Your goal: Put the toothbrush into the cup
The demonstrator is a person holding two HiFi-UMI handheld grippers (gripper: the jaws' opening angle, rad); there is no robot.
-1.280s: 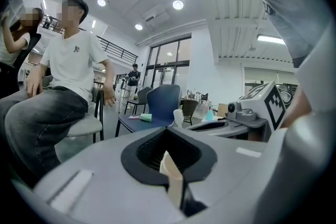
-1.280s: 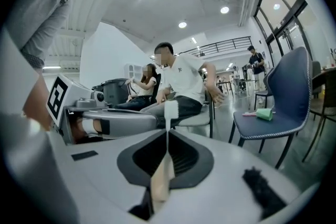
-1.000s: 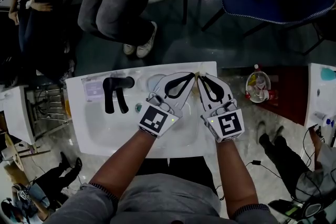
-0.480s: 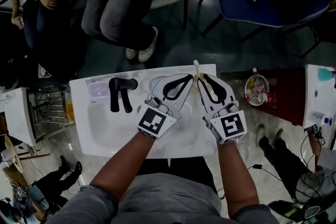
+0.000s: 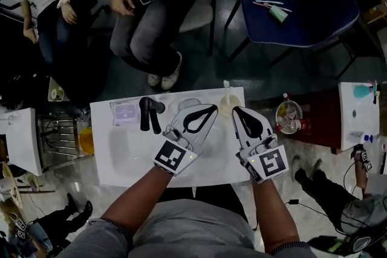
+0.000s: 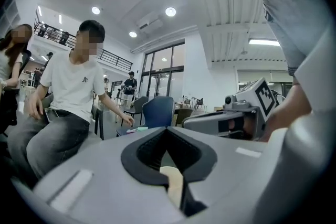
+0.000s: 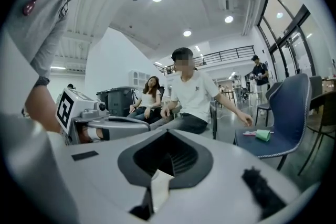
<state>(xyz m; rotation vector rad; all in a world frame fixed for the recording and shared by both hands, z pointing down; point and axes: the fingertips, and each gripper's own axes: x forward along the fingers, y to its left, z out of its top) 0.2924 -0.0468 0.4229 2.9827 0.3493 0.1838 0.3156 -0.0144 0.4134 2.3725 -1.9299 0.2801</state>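
1. Cup: pale, at the far edge of the white table. It sits between my two claws.
2. Toothbrush: thin and pale. It stands upright out of the cup.
3. Left claw: tips pressed together with nothing clamped that I can see, just left of the cup.
4. Right claw: tips likewise together and holding nothing that I can see, just right of the cup.
5. Black fixture: on the table, left of the left claw and apart from it.
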